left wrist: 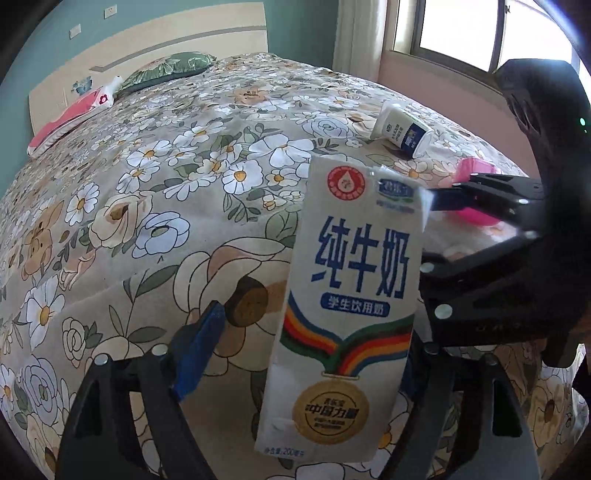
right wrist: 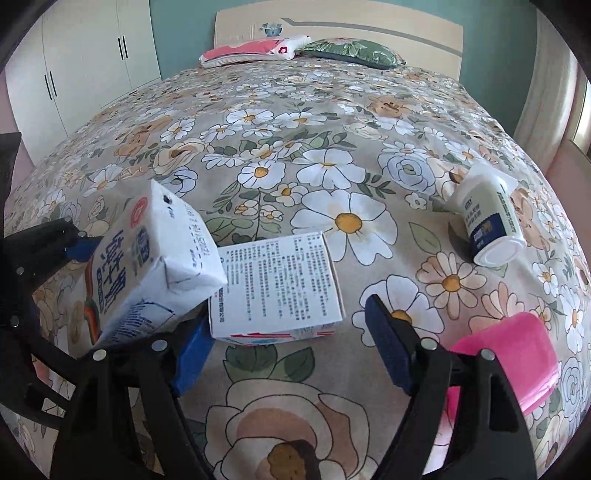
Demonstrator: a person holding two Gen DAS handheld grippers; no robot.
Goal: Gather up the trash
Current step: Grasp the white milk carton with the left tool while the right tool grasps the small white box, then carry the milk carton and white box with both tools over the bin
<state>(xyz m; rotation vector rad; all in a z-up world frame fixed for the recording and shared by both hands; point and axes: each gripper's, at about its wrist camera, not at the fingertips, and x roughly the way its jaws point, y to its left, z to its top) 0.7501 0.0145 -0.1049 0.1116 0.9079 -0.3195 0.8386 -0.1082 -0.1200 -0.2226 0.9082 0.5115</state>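
As daylight falls across a flower-print bedspread (right wrist: 332,147), the left gripper (left wrist: 314,325) stands with its jaws part open around an upright milk carton (left wrist: 351,295): its blue left pad (left wrist: 199,350) is clearly apart from the carton's side, while the other finger is hidden behind the carton, so nothing shows a grip. The right gripper (right wrist: 288,314) hangs just beside it, its jaws likewise part open and holding nothing. A flat white box with printed text (right wrist: 277,284) lies on the bedspread just ahead of its fingertips and between them, nearer the left pad (right wrist: 192,354) than the right pad (right wrist: 388,347). The milk carton crowds in against that left pad and overlaps the box's near corner in the right wrist view, and in the left wrist view one dark finger of the right gripper reaches close to the carton's upper edge; whether it touches cannot be told. A pink container (right wrist: 509,362) sits just beyond the right gripper's right finger, partly hidden by it. Farther out to the right a white yoghurt cup (right wrist: 487,218) lies on its side. A pink pillow (right wrist: 255,50) and a green leaf-print pillow (right wrist: 354,51) rest against the headboard (right wrist: 369,22), with a pale wardrobe (right wrist: 85,66) to the left and a window (left wrist: 472,29) on the far side
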